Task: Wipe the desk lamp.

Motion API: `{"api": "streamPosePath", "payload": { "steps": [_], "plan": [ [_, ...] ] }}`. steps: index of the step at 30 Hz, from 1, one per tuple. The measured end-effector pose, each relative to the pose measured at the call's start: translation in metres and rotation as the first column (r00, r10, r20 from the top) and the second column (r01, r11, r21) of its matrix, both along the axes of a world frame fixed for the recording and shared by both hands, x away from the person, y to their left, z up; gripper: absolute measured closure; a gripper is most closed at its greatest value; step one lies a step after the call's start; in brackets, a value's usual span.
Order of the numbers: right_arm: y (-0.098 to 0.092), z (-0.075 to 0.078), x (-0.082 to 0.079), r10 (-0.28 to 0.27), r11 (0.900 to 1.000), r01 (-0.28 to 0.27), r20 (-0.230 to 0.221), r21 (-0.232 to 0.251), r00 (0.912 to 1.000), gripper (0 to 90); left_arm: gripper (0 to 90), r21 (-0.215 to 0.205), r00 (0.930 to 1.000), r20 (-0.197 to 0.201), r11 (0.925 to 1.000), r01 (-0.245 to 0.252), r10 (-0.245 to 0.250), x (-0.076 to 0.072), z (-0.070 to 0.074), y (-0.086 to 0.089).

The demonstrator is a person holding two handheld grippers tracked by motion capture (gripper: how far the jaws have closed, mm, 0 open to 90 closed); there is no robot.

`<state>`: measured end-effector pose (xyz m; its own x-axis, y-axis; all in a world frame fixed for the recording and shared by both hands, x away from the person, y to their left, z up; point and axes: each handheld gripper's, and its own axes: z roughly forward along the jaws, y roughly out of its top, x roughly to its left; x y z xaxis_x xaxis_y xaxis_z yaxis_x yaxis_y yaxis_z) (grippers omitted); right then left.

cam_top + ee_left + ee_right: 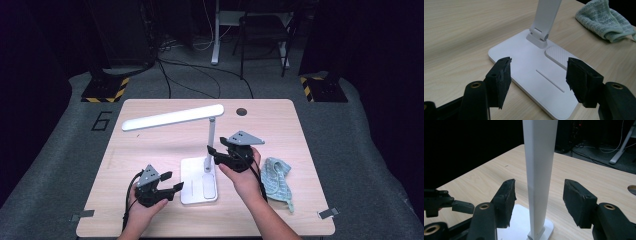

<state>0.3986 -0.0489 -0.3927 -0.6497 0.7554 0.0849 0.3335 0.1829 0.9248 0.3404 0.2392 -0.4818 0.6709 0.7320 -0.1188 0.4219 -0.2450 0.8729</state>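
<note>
A: White plastic desk lamp (200, 150) sits mid-table. Right gripper (539, 195) has its jaws spread around the upright stem (540, 170), pads not touching. Left gripper (539, 75) hovers agape over the flat base (524, 65).

B: Looks stiff, smooth, top-heavy. Best taken low on the stem. Teal towel (277, 180) lies at 3 o'clock; free tabletop (150, 150) at 9.

We see the bench (150, 115) evenly lit from above against a dark room; shadows fall soft; the near fingers (501, 80) look slightly blurred; no glare shows.
</note>
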Motion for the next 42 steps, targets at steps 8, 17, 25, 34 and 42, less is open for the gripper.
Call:
{"api": "streamPosePath", "payload": {
  "steps": [8,17,25,34,42],
  "plan": [
    [0.010,-0.002,0.015,-0.022,1.000,0.022,-0.018,-0.001,0.9996,45.4,36.5,0.001,1.0000,-0.002,1.0000,0.001,-0.001,0.001,-0.001,0.001],
    [0.025,0.001,0.020,-0.061,0.998,0.061,0.042,-0.004,0.9973,58.1,36.5,0.002,0.9999,-0.011,1.0000,0.004,-0.004,0.000,-0.001,0.002],
    [0.030,0.003,0.025,-0.058,0.998,0.059,0.039,-0.019,0.9976,64.8,36.6,0.004,0.9998,-0.017,1.0000,0.006,-0.006,0.000,-0.001,0.003],
    [0.027,0.003,0.026,-0.020,1.000,0.020,0.015,-0.002,0.9997,67.2,36.6,0.005,0.9998,-0.020,1.0000,0.005,-0.005,0.000,-0.002,0.001],
    [0.027,0.004,0.026,0.021,1.000,-0.021,0.014,-0.003,0.9997,68.3,36.6,0.020,0.9998,-0.017,0.9998,0.002,-0.001,0.002,-0.005,0.001]
  ]
}}
